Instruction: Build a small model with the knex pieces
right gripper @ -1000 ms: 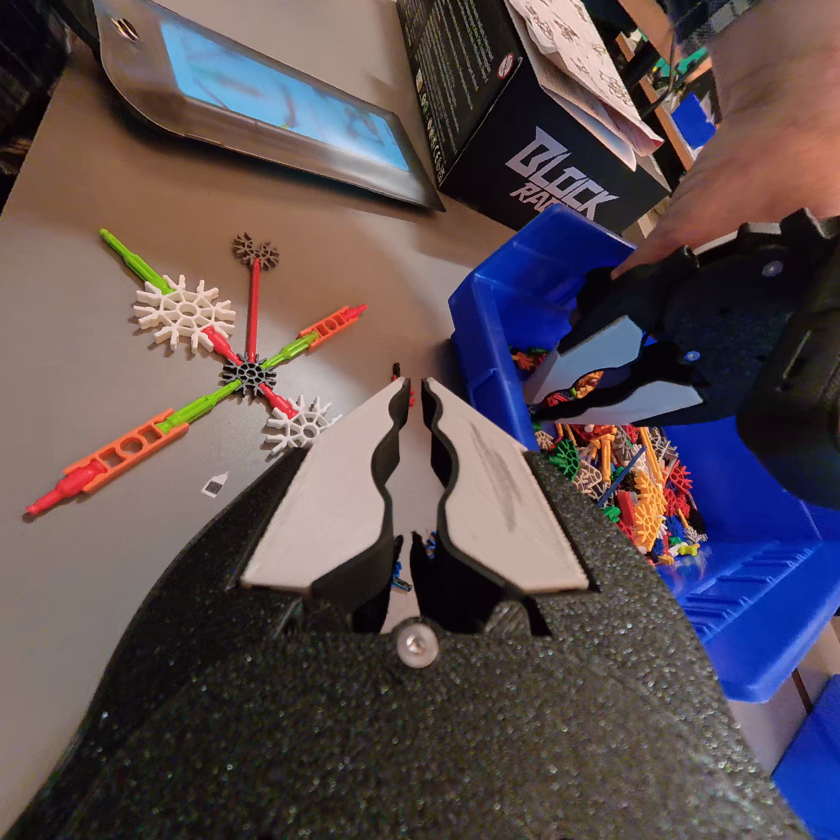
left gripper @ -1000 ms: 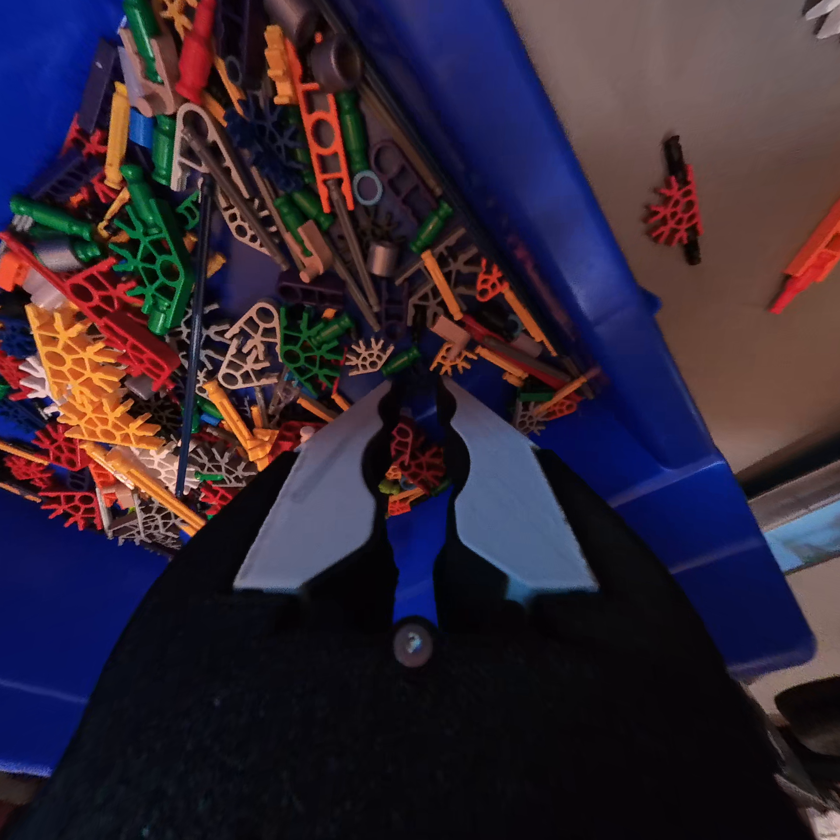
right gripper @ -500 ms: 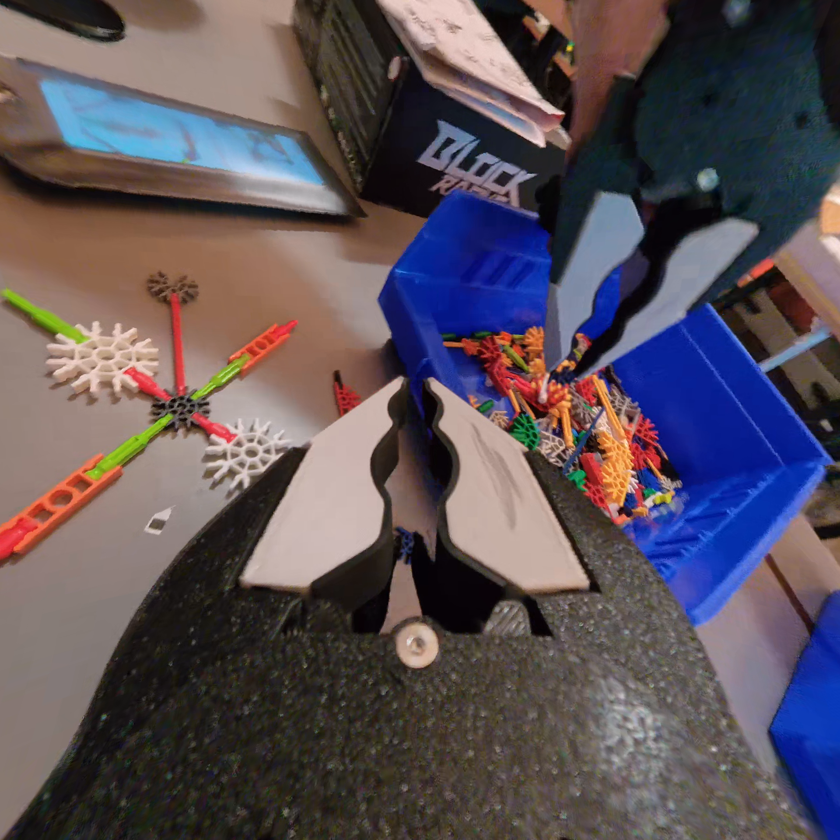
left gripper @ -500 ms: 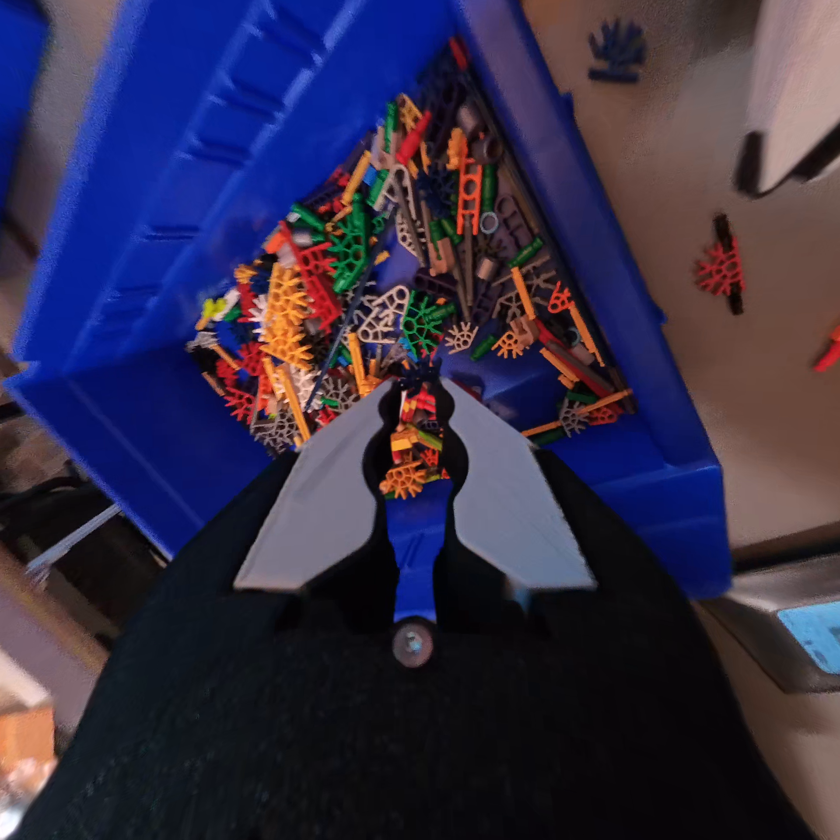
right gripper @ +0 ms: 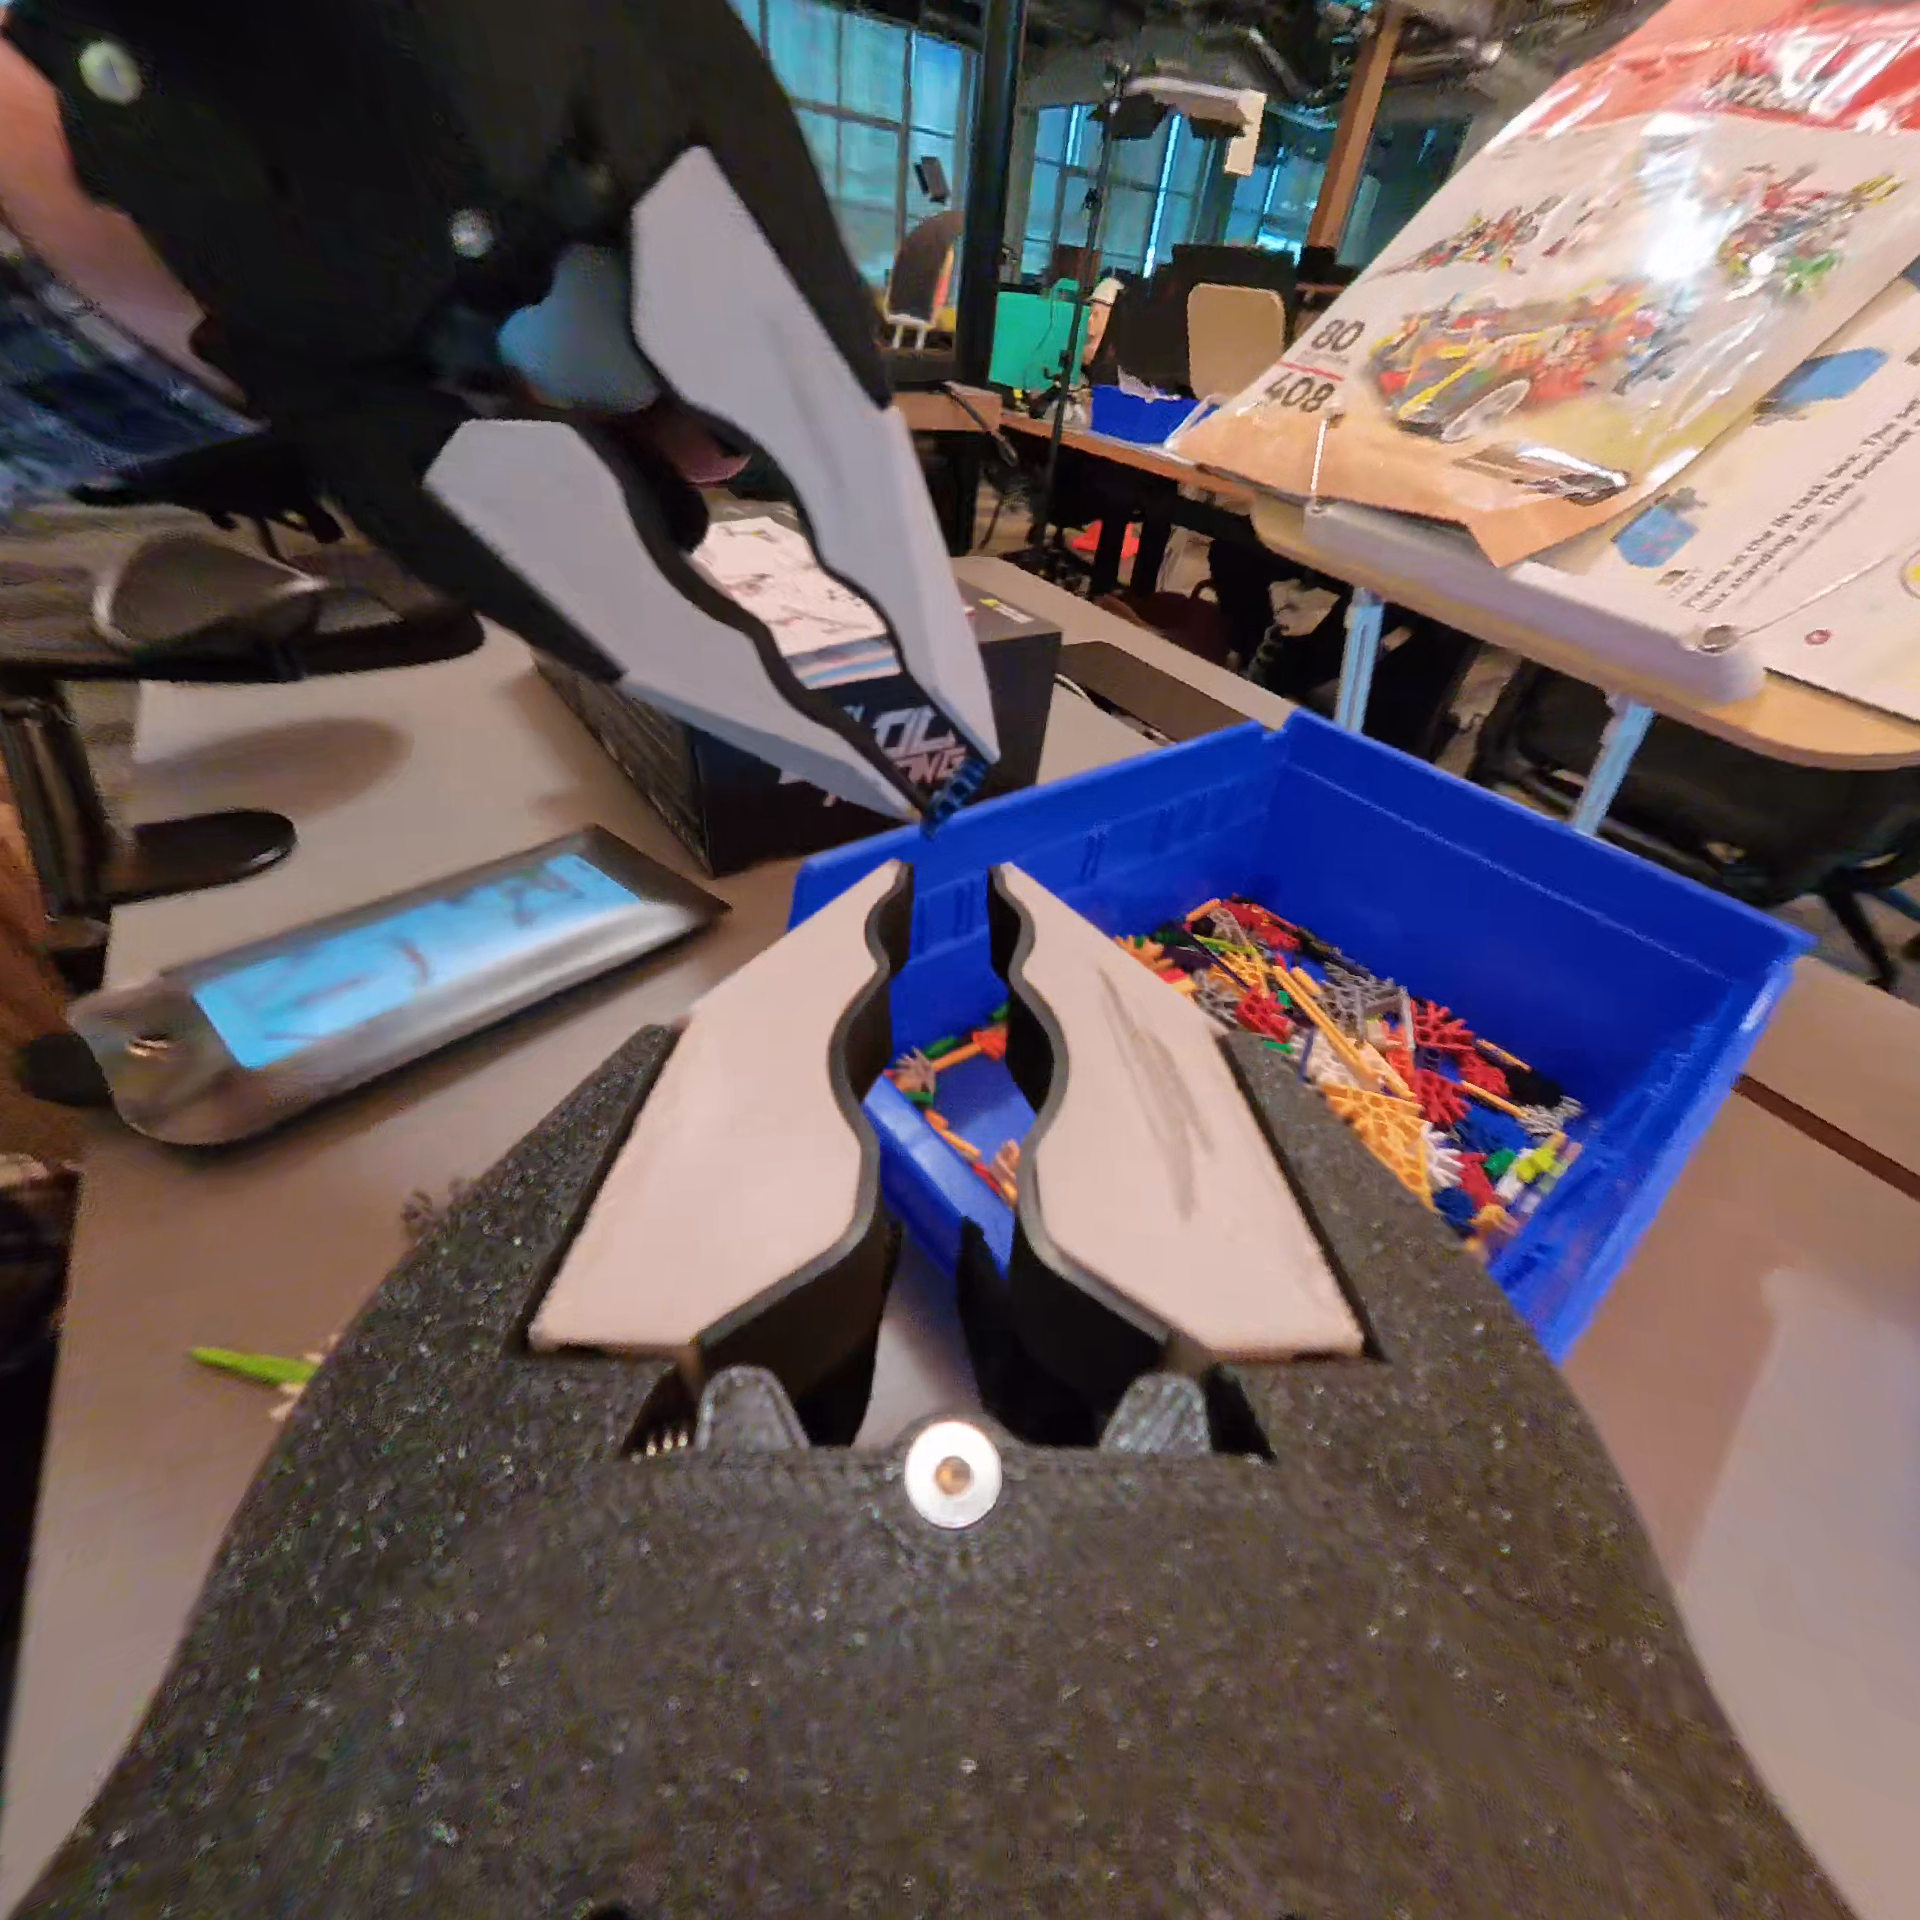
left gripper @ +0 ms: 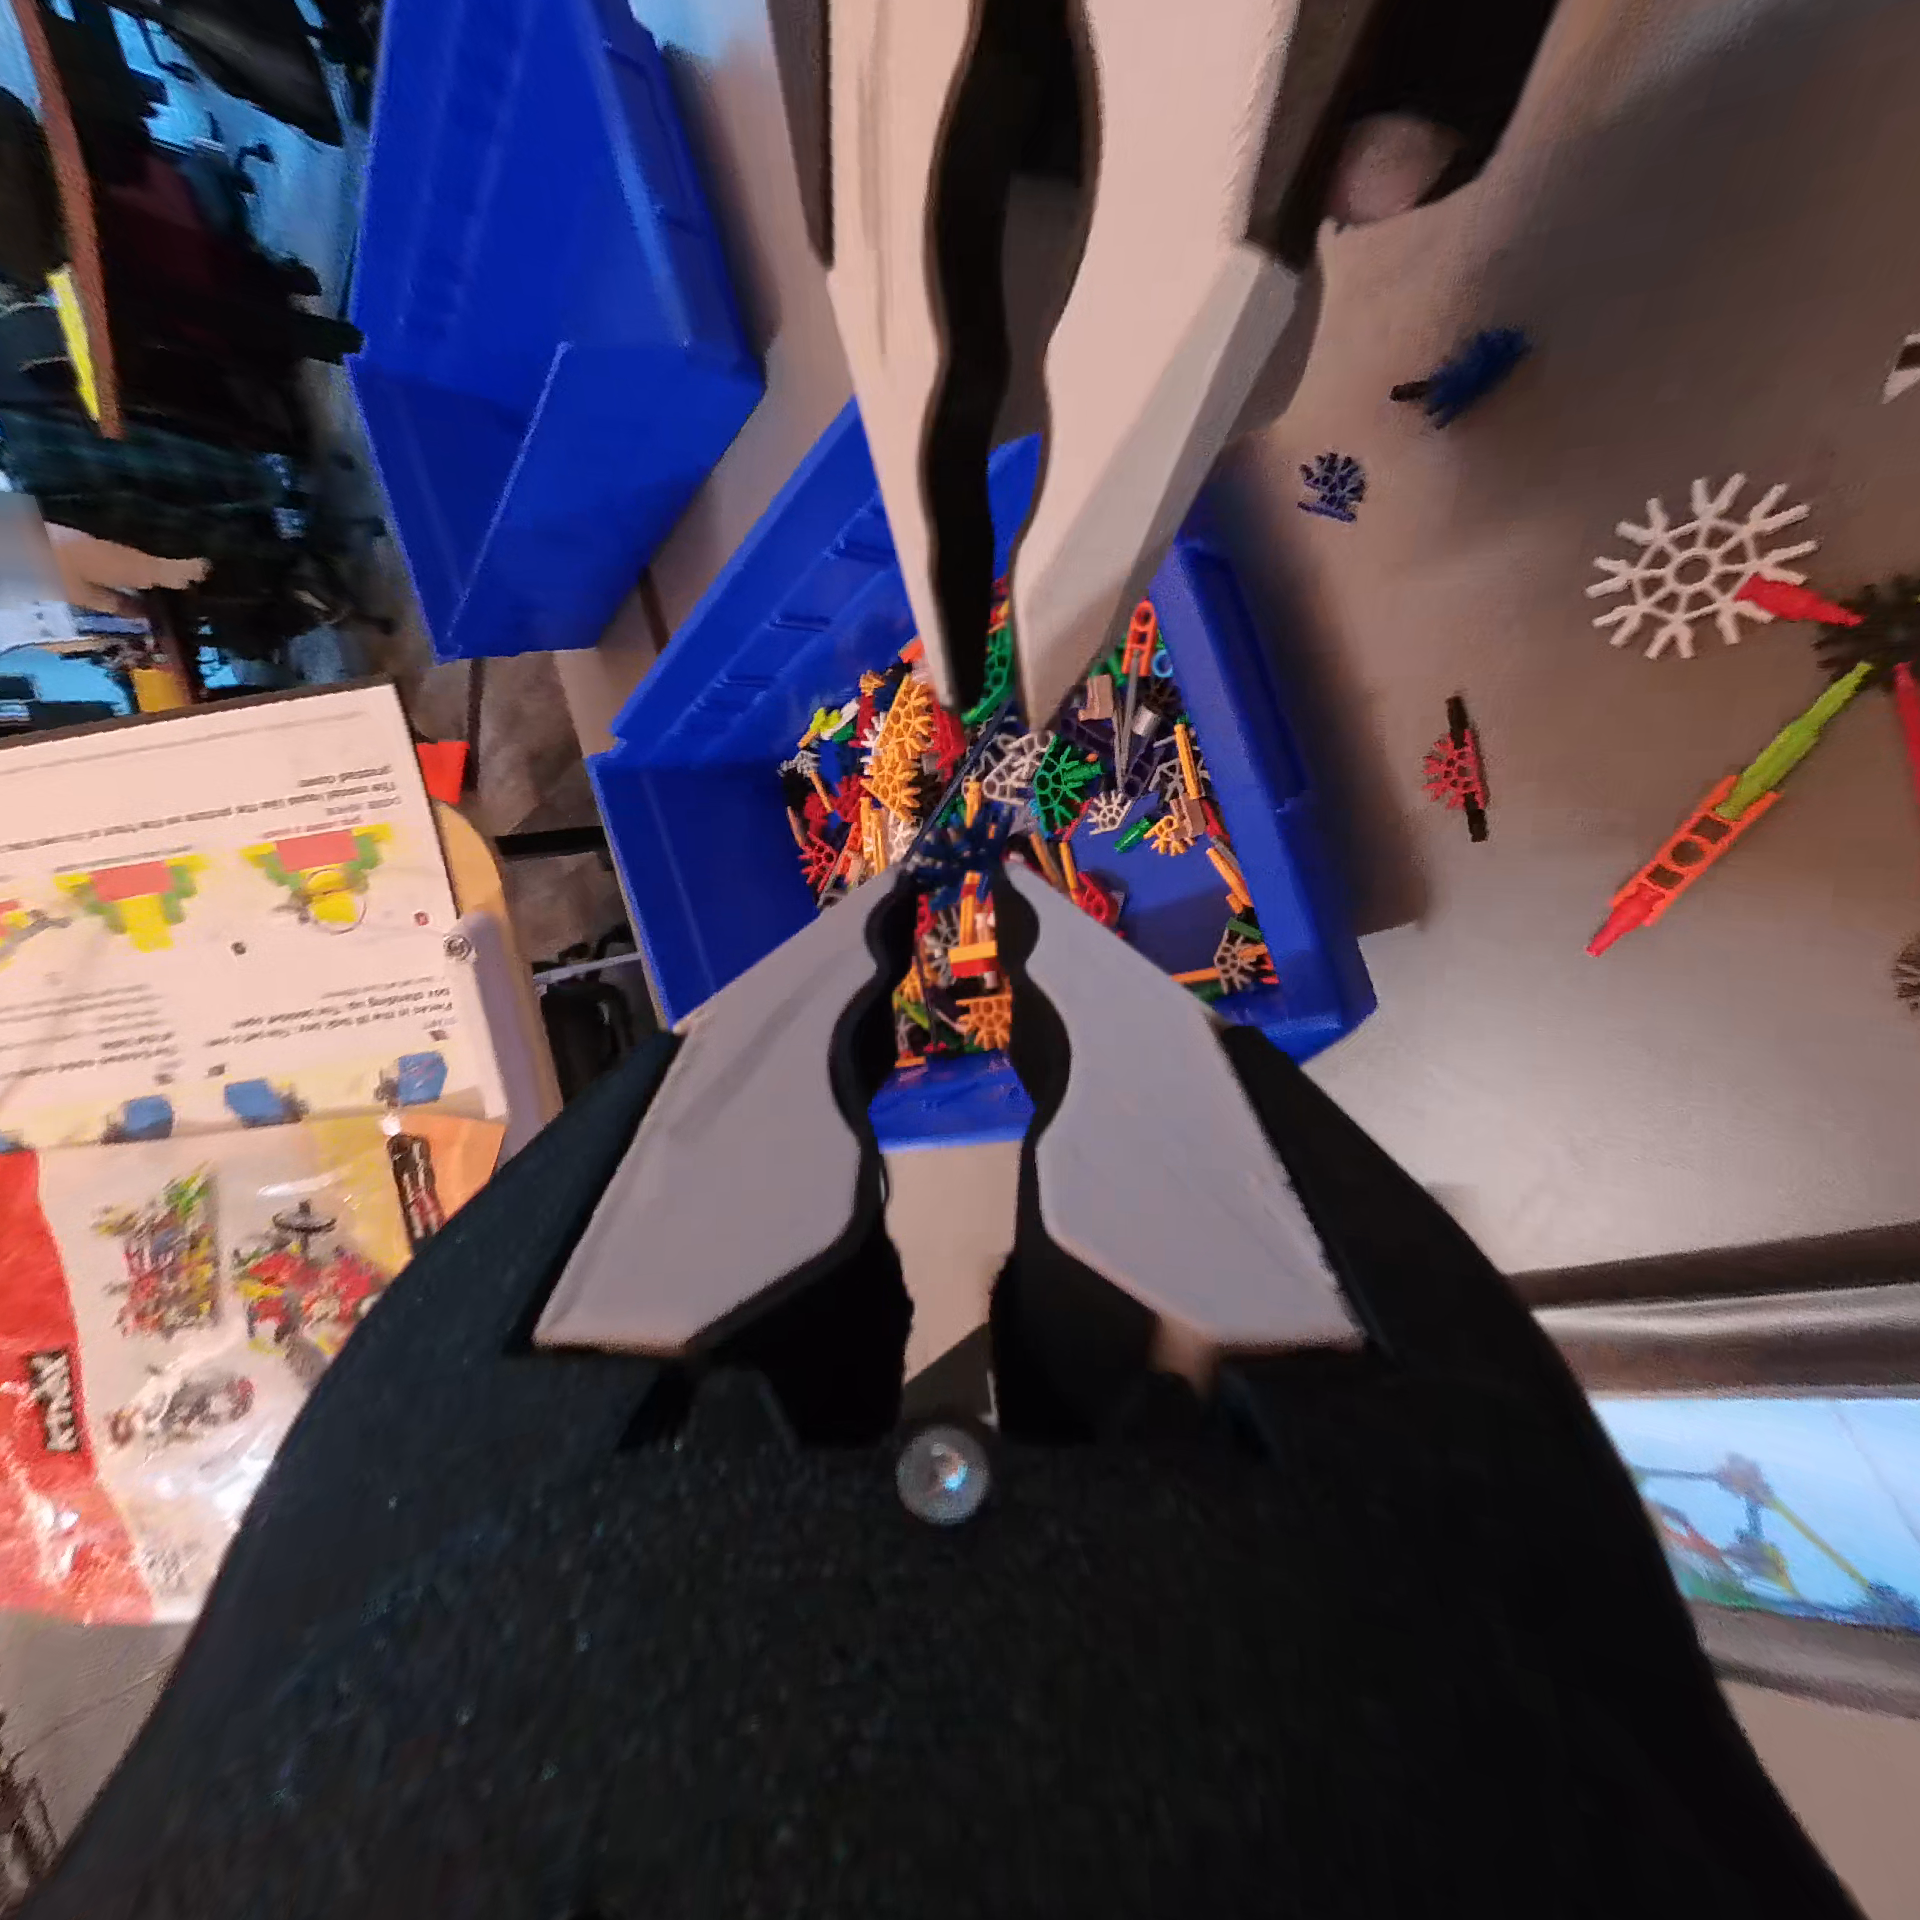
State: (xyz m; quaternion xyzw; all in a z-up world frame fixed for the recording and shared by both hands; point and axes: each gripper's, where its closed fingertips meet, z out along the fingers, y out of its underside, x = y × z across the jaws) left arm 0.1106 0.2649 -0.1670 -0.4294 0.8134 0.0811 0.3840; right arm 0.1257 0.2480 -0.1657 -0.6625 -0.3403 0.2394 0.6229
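Blue connector (right gripper: 954,788) pinched at very tips of left gripper (right gripper: 951,795), held in air above near rim of blue bin (right gripper: 1558,862). Right gripper (right gripper: 948,883) just below it — jaws slightly apart, holding nothing, tips close under piece. Bin holds loose heap of coloured rods and connectors (right gripper: 1351,1039). Tablet (right gripper: 416,966) lies on table left of bin. Risk, as judgement: grip is thin, only edge of connector caught — nudge from right tips could twist it free and drop it into heap.

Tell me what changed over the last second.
The left gripper rose out of the blue plastic bin, fingers shut on a small dark blue spoked connector. The right gripper swung toward it and opened slightly, holding nothing. The bin stayed on the table.
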